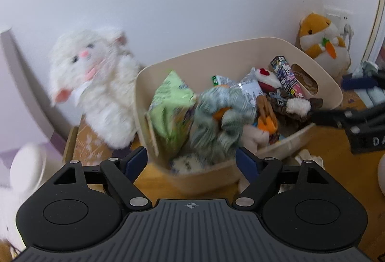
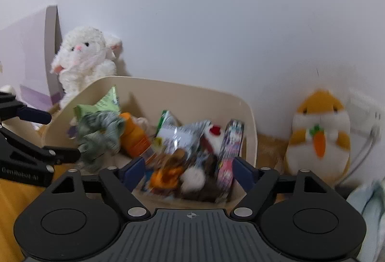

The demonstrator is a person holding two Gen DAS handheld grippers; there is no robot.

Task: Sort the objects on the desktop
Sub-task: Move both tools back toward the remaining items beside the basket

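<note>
A beige plastic bin (image 1: 240, 45) stands on the wooden desk, full of snack packets, a grey-green scrunchie (image 1: 221, 112), small plush toys and a patterned box (image 1: 286, 74). It also shows in the right wrist view (image 2: 247, 112). My left gripper (image 1: 191, 161) is open and empty just in front of the bin. My right gripper (image 2: 189, 171) is open and empty over the bin's near right side. In the left wrist view the right gripper's fingers (image 1: 358, 82) reach in at the bin's right end. In the right wrist view the left gripper's fingers (image 2: 36, 116) sit at the bin's left.
A white plush lamb (image 1: 96, 84) sits left of the bin against the wall. An orange hamster plush with a carrot (image 2: 320, 132) sits right of it by a wall socket (image 1: 336, 19). Pale cloth (image 2: 368, 209) lies at the far right. A white plush (image 1: 21, 177) is at the left edge.
</note>
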